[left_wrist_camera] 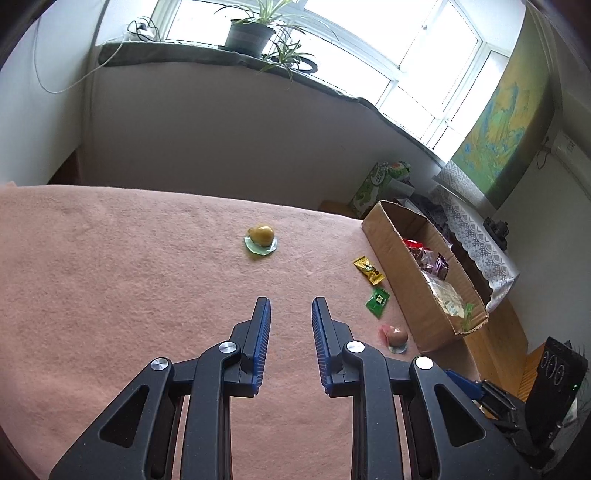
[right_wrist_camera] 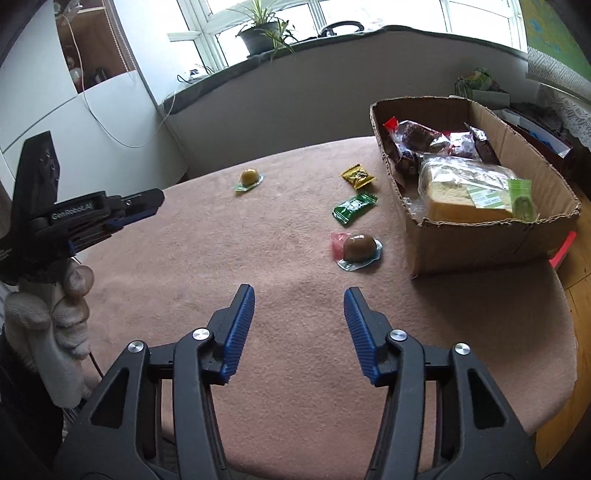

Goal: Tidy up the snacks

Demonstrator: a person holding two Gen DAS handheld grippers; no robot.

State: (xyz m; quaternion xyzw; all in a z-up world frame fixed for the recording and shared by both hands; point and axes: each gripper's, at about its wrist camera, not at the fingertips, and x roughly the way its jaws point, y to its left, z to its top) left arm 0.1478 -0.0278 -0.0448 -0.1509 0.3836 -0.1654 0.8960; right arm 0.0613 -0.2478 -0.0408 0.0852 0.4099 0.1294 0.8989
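Left tongs: the left gripper (left_wrist_camera: 291,301), black with blue ribbed pads, hangs over bare cloth with its jaws a little apart and nothing between them; in the right wrist view it shows at the far left (right_wrist_camera: 147,201), gripped by a hand in a white knitted glove (right_wrist_camera: 48,325).
Right tongs: the right gripper (right_wrist_camera: 299,291) has its jaws apart, empty, above the near part of the cloth.
Surface: a table covered in pink fleecy cloth (right_wrist_camera: 184,266).
Box: an open brown cardboard box (right_wrist_camera: 480,240) stands at the right edge of the table, holding a bagged loaf of sliced bread (right_wrist_camera: 454,184) and dark wrapped snacks (right_wrist_camera: 421,138) at its far end.
Loose snacks: a brown round sweet on a clear wrapper (right_wrist_camera: 357,246) lies nearest the right gripper, just left of the box; beyond it a green foil packet (right_wrist_camera: 354,208), then a yellow foil packet (right_wrist_camera: 357,176).
Farthest snack: a yellow-green round sweet on a clear wrapper (left_wrist_camera: 261,236) sits alone, well left of the others.
Background: a potted plant (left_wrist_camera: 249,35) on the windowsill.
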